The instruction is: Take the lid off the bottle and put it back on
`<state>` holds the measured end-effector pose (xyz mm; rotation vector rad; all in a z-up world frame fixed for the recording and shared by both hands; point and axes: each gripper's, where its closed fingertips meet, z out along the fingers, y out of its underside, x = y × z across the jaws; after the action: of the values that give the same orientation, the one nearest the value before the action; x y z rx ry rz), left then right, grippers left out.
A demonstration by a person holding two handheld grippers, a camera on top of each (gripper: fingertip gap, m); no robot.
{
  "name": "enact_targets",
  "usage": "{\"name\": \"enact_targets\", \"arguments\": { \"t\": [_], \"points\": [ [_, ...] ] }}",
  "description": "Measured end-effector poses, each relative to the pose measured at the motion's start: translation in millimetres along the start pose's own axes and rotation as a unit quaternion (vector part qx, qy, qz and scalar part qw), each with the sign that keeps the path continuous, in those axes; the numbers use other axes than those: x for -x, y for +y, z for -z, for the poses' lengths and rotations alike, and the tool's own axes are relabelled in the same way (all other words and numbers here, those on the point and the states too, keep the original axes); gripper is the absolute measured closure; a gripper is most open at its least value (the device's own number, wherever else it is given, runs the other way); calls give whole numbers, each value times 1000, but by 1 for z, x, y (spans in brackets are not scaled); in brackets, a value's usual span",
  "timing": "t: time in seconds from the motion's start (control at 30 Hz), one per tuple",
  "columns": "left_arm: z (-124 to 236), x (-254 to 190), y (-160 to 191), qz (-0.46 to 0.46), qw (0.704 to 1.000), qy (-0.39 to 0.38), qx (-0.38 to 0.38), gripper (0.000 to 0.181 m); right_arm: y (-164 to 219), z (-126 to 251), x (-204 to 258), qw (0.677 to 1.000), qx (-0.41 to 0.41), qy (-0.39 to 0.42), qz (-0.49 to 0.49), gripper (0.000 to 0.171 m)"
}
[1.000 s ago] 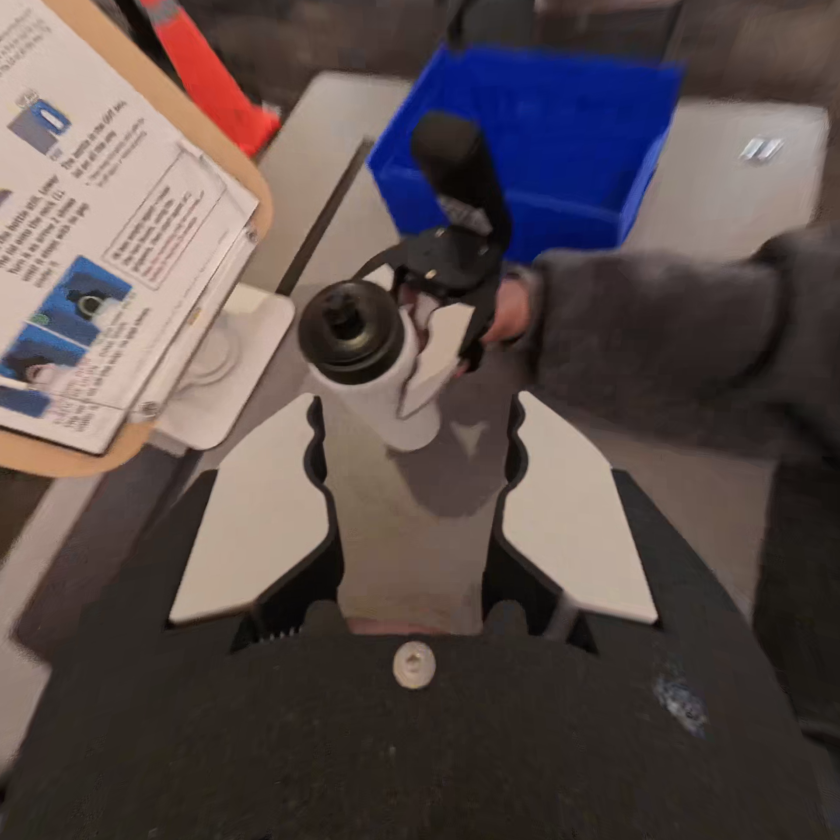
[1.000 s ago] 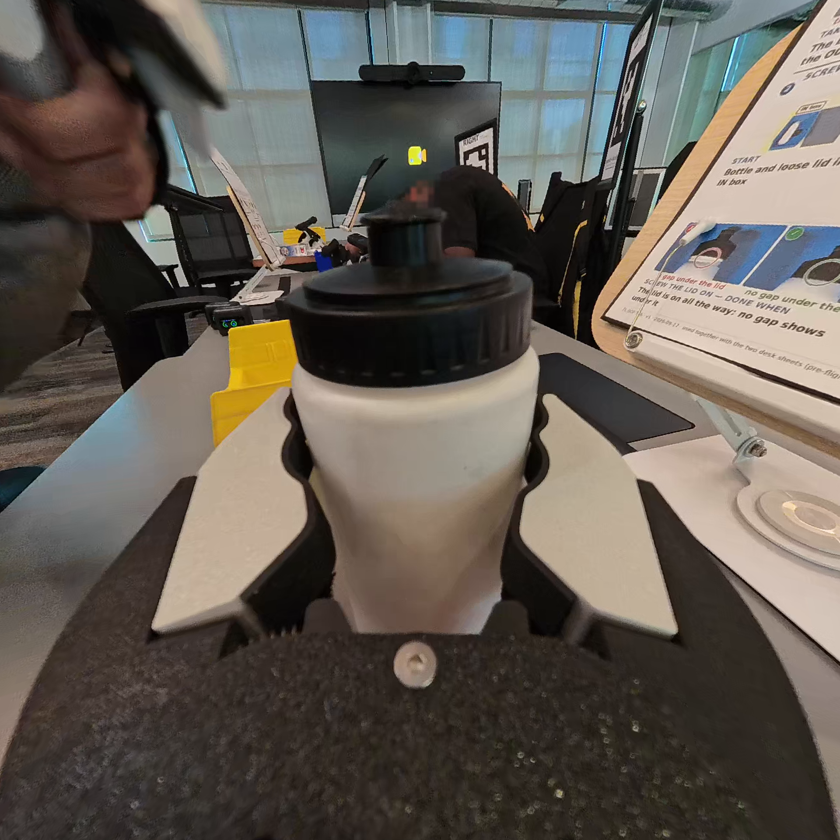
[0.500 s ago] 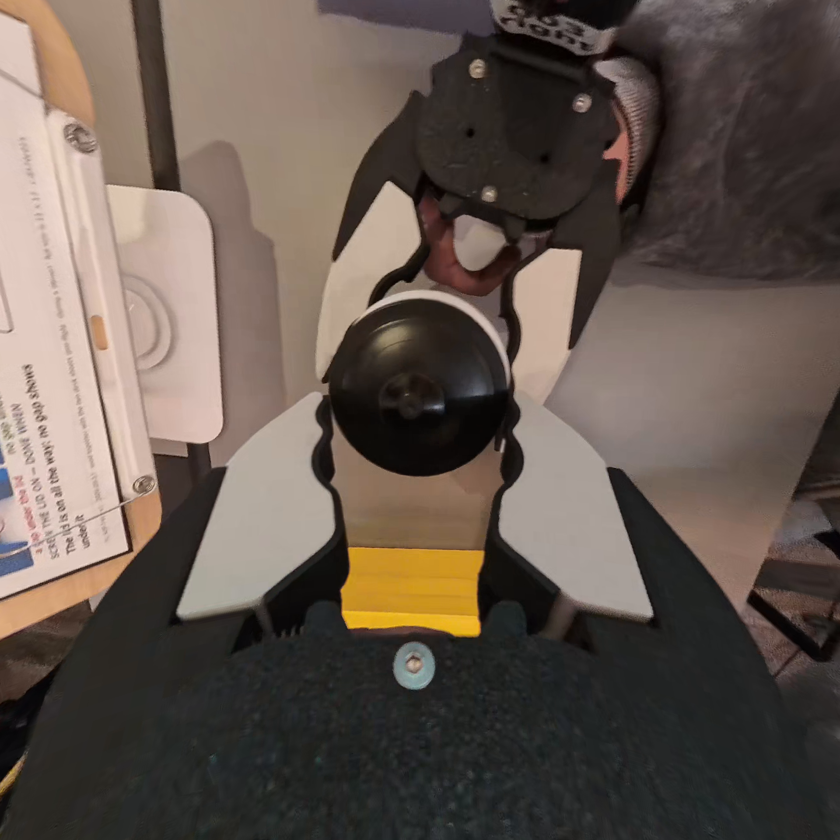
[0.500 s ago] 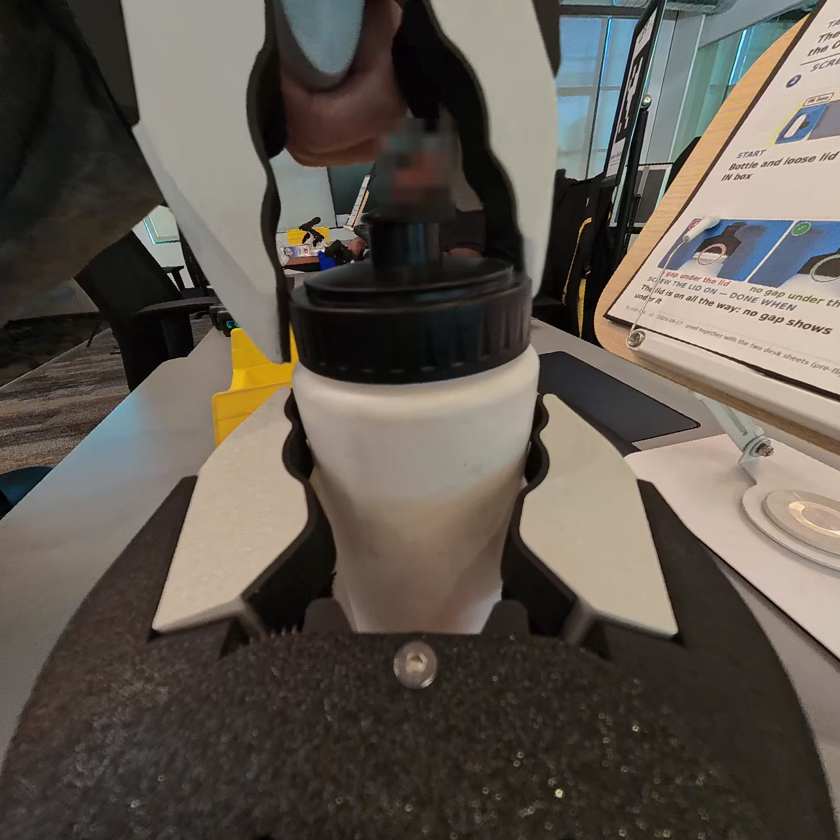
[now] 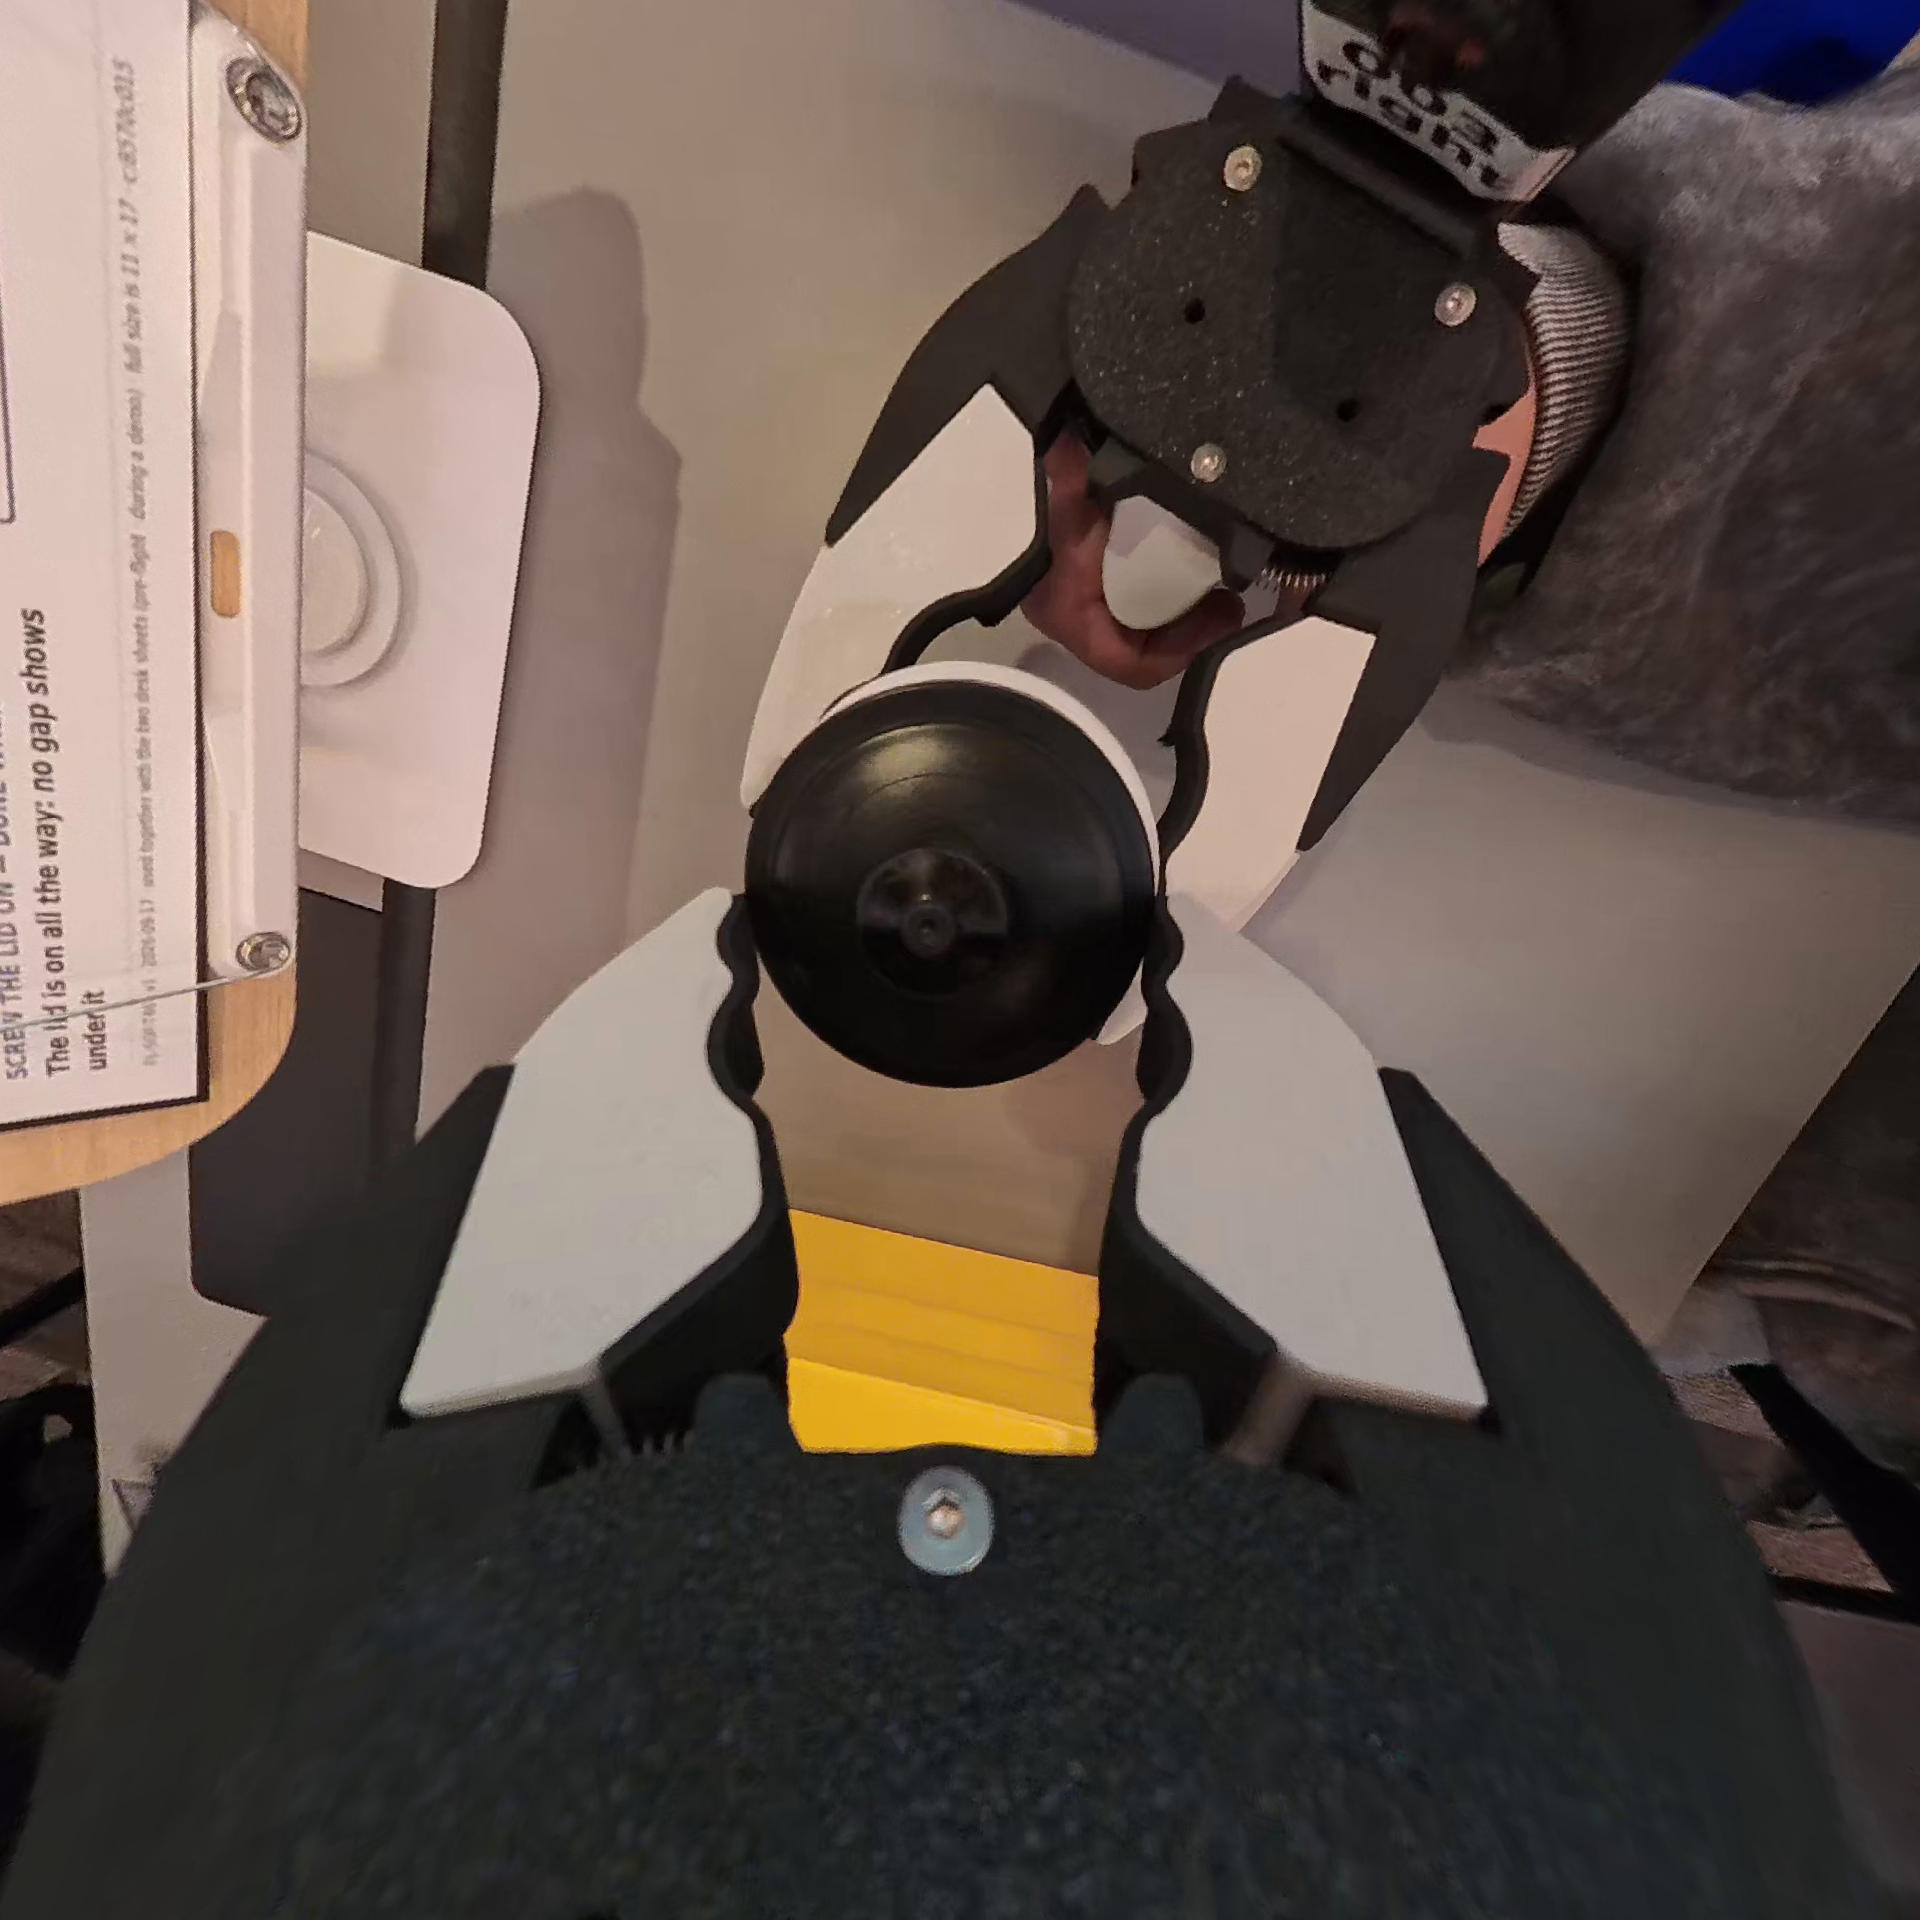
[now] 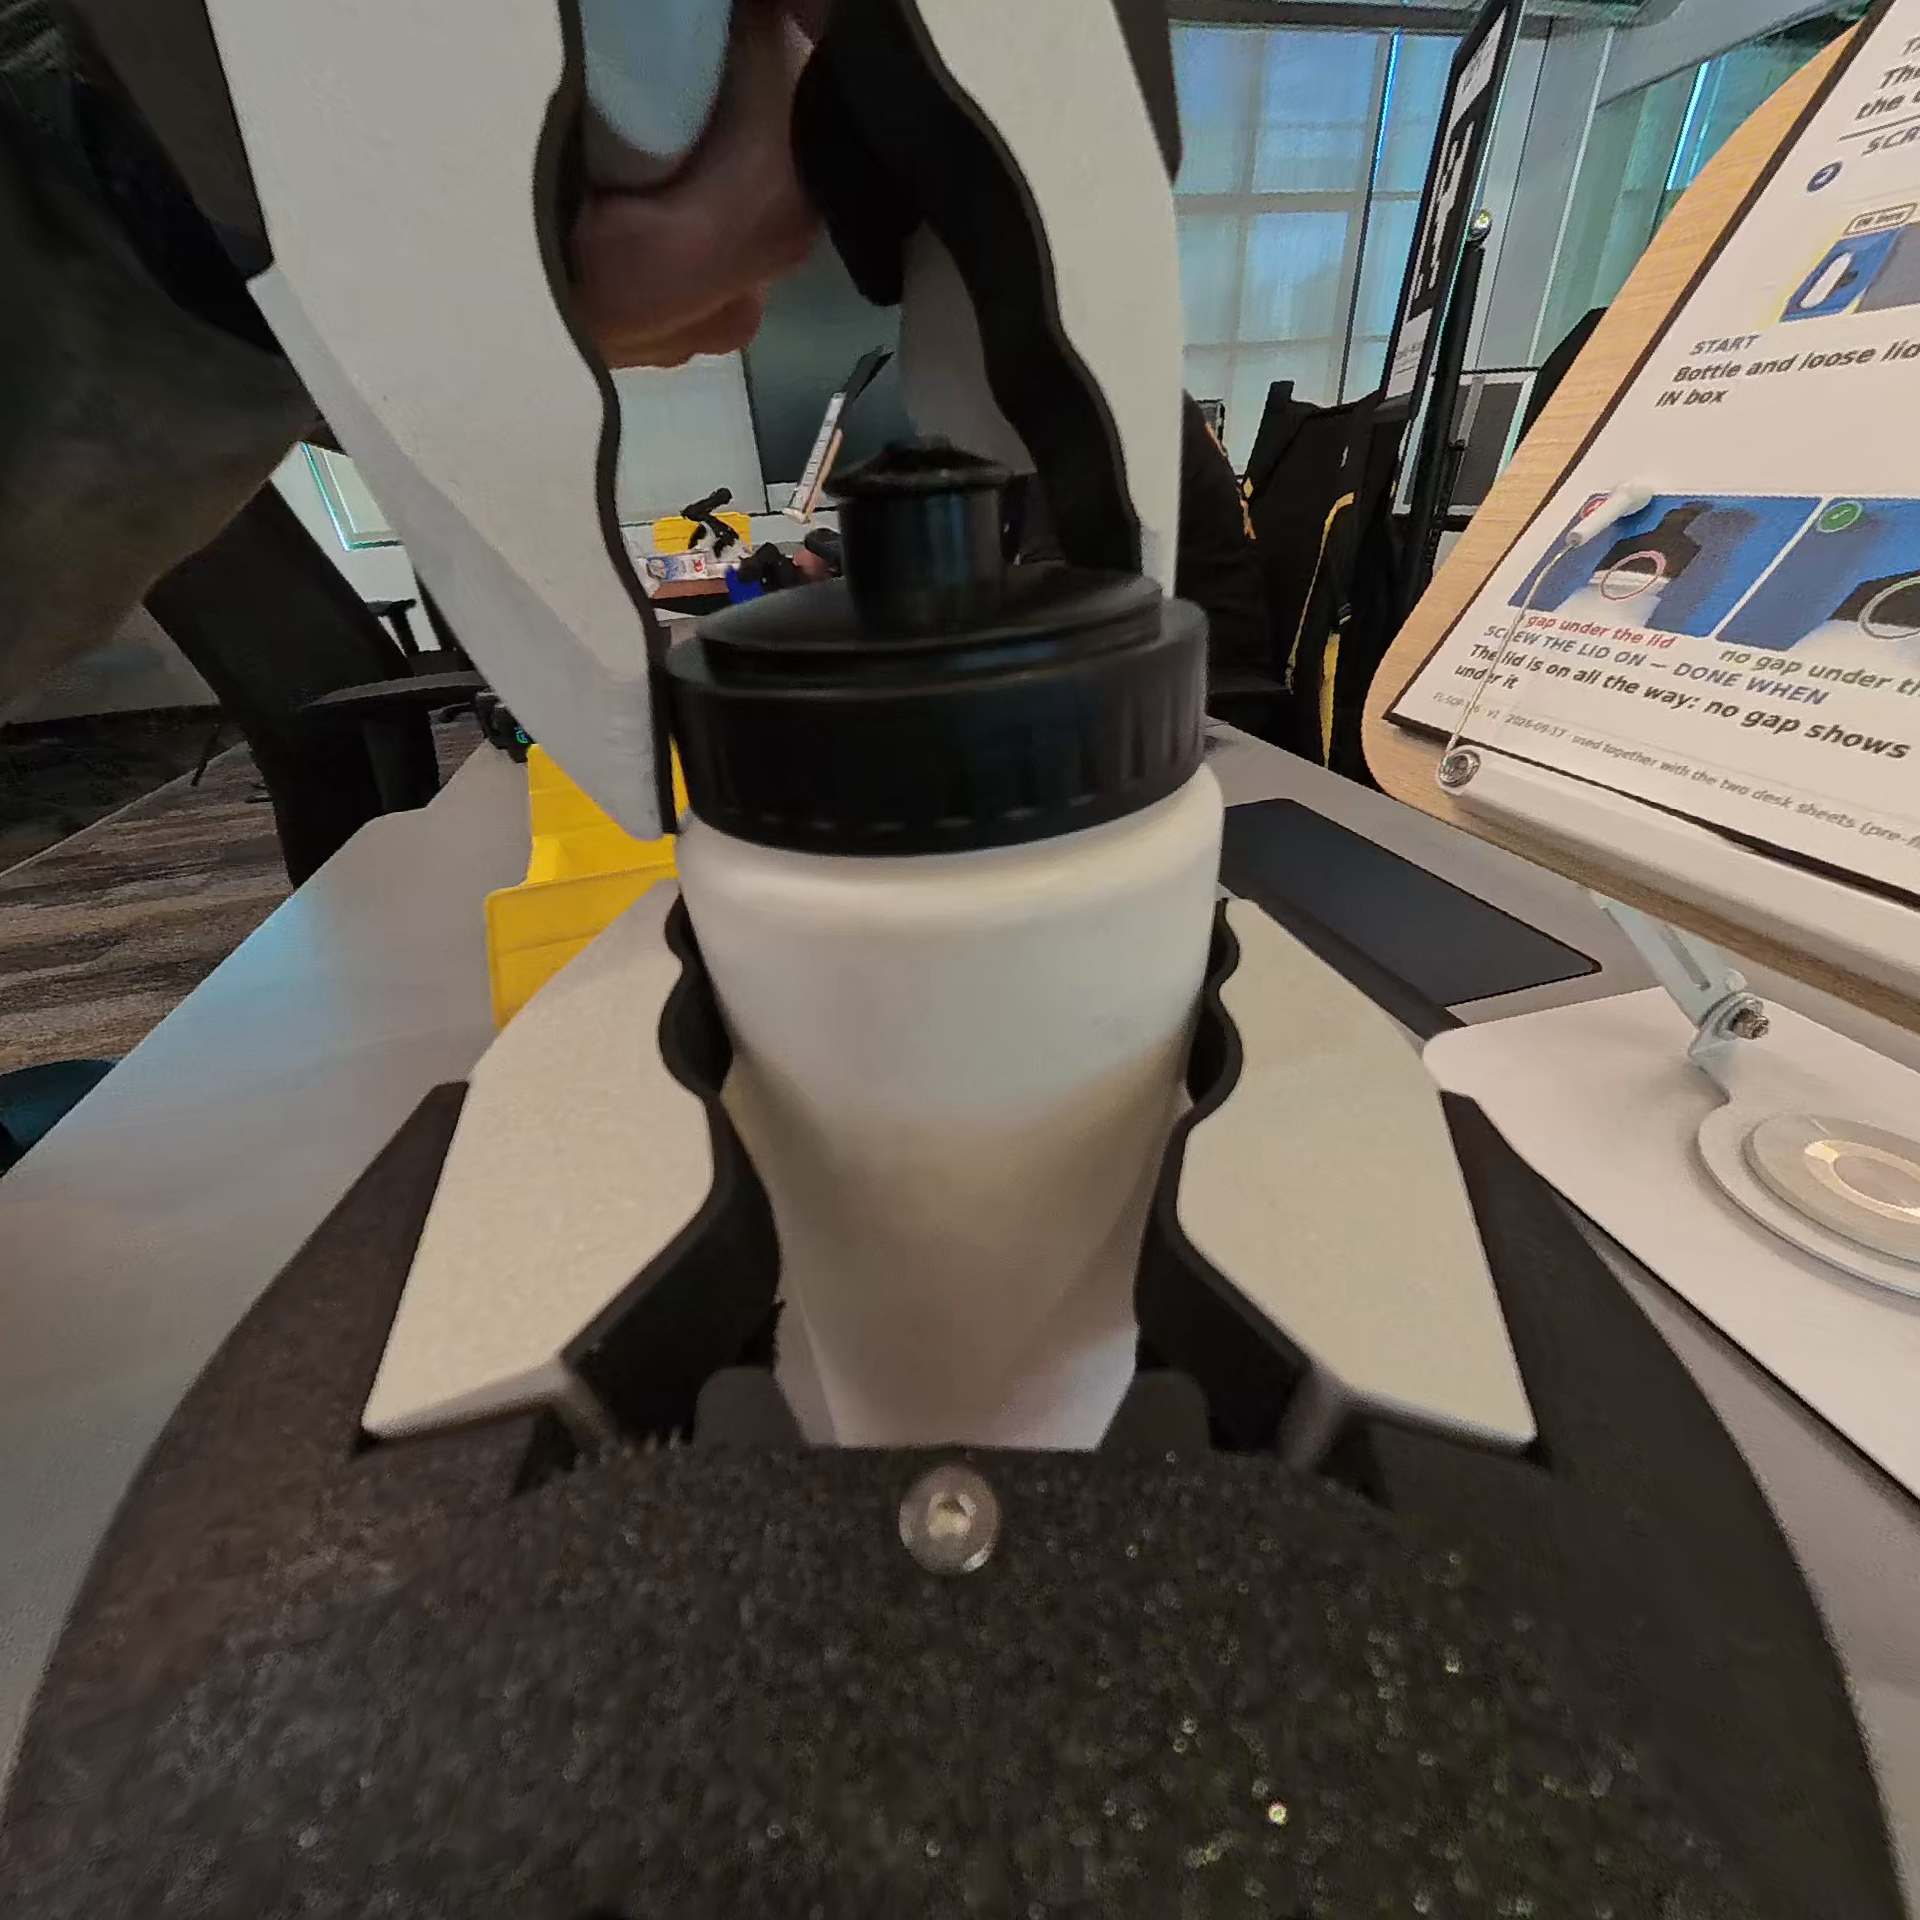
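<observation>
A white bottle [image 6: 945, 1039] stands upright with its black lid [image 6: 935, 717] screwed on. My right gripper [image 6: 951, 935] is shut on the bottle's body below the lid. In the left wrist view it comes in from the top right [image 5: 1039, 717]. My left gripper [image 5: 948, 940] points straight down over the lid [image 5: 948, 904]. Its jaws stand open, one fingertip on each side of the lid's rim, touching or nearly so. In the right wrist view its white fingers [image 6: 436, 416] hang down from the top. One lies against the lid's left side; the other passes behind the lid.
A yellow bin [image 5: 940, 1340] sits on the grey table [image 5: 790, 312] just beyond the bottle and also shows in the right wrist view [image 6: 582, 894]. An instruction board [image 6: 1714, 520] on a white base plate [image 6: 1662, 1195] stands to the right. A dark mat [image 6: 1382, 904] lies beside it.
My left gripper swung from a slanted view to straight above the bottle, then came down so its fingers flank the lid. The right gripper kept holding the bottle still.
</observation>
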<state>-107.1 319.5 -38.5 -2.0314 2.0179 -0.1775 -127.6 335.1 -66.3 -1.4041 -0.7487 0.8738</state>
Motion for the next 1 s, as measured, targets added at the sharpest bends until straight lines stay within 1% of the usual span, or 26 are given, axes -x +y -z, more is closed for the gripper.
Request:
{"name": "enact_targets", "arguments": {
  "t": [0.23, 0.47, 0.57, 0.67, 0.73, 0.77, 0.8, 0.87, 0.9, 0.97, 1.0],
  "points": [
    [0, 1, 1, 46, 999, -11, 9, 110, 2, -2, -1, 1000, 18, 10, 9, 84],
    [0, 3, 1, 124, 991, -33, 25, 110, 3, -3, -5, 998, 26, 52, 18, 84],
    [-1, 4, 1, 190, 980, -52, 31, 110, 3, -4, -8, 997, 23, 77, 18, 84],
    [-1, 4, 1, 272, 959, -71, 38, 110, 2, -5, -9, 995, 21, 96, 17, 84],
    [-1, 4, -1, 306, 947, -85, 42, 110, 2, -4, -9, 995, 22, 97, 14, 84],
    [-2, 4, -1, 303, 948, -89, 47, 109, 2, -4, -9, 995, 20, 93, 12, 84],
    [-3, 3, -1, 277, 955, -85, 57, 108, 2, -4, -9, 996, 19, 89, 10, 84],
    [-2, -3, 5, 174, 979, -60, 87, 96, 1, -3, -11, 997, 14, 80, 9, 83],
    [1, -3, 8, 128, 986, -56, 91, 97, 1, -3, -10, 997, 11, 71, 8, 83],
    [7, 3, 8, 49, 995, -53, 70, 90, 1, -4, -12, 998, 10, 66, 6, 83],
    [11, 3, 8, 18, 997, -43, 63, 92, 1, -4, -12, 998, 8, 64, 5, 83]
  ]
}}
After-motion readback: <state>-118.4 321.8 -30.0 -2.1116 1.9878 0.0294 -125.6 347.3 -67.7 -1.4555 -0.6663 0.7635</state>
